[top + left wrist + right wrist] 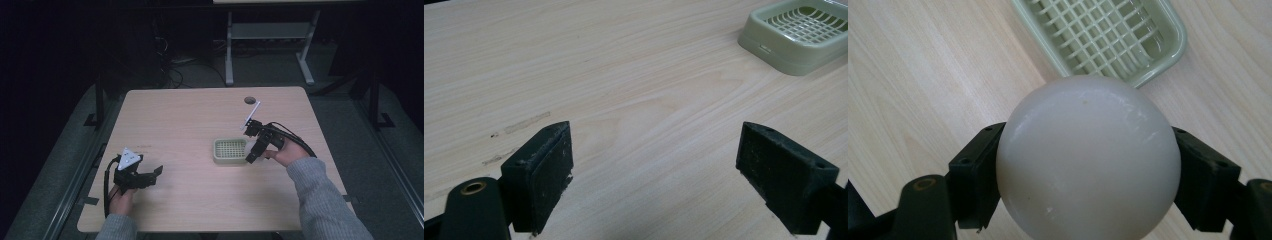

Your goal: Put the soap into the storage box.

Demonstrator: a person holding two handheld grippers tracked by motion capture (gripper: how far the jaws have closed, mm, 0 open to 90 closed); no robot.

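Right tool (1088, 170) clamps a smooth, matte, off-white ball (1088, 160).

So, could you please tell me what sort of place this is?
Probably a lab or workshop set up for recording: a bare wooden table in a dark room, cables on the floor behind it, another desk frame beyond, and camera-fitted tongs holding a white ball.

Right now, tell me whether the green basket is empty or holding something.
Empty: the green basket shows only its bare grid floor, and the white ball is clamped in the right gripper outside its rim.
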